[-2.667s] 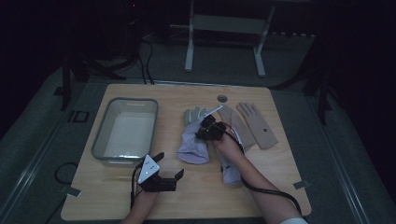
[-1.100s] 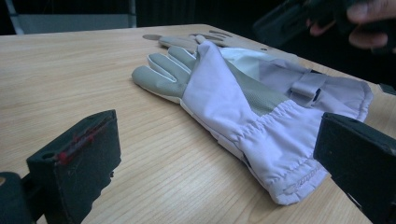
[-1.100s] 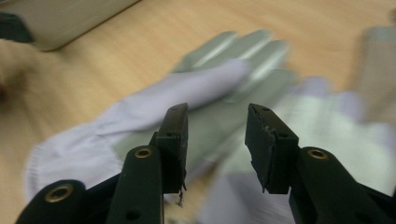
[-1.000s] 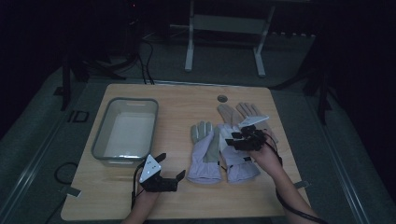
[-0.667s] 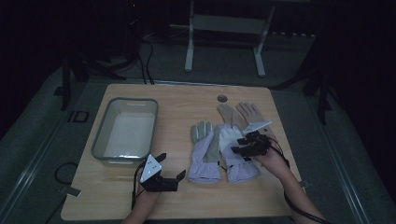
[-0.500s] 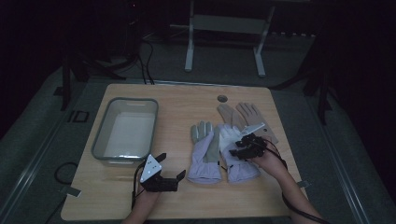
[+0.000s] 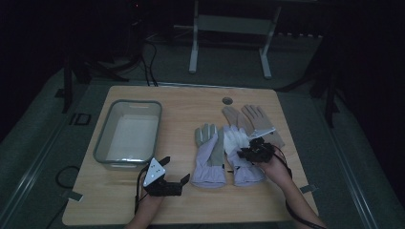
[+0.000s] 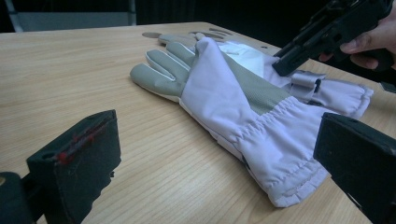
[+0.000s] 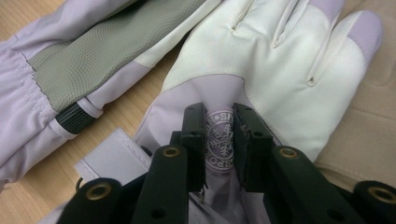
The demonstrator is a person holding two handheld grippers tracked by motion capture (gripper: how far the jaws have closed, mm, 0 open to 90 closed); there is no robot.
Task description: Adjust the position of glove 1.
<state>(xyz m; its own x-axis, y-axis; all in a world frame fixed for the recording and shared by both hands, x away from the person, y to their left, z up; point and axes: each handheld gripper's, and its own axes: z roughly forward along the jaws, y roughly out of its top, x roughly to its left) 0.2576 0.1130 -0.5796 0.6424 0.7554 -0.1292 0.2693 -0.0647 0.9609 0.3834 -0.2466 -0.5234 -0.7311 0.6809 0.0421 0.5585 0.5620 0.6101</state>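
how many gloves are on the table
4: a lilac and grey glove beside the tray; a lilac and white glove pinched in the right tool; two tan gloves behind, partly covered.

I have my left tongs low near the front edge of the desk, lying roughly level with the jaws spread wide and nothing between them. My left hand grips the body from behind, forearm coming in from below. My right tongs point down and forward; their jaws have just been closing and now pinch a fold of the lilac glove at its round badge. My right hand wraps the handle, forearm angling in from the lower right.
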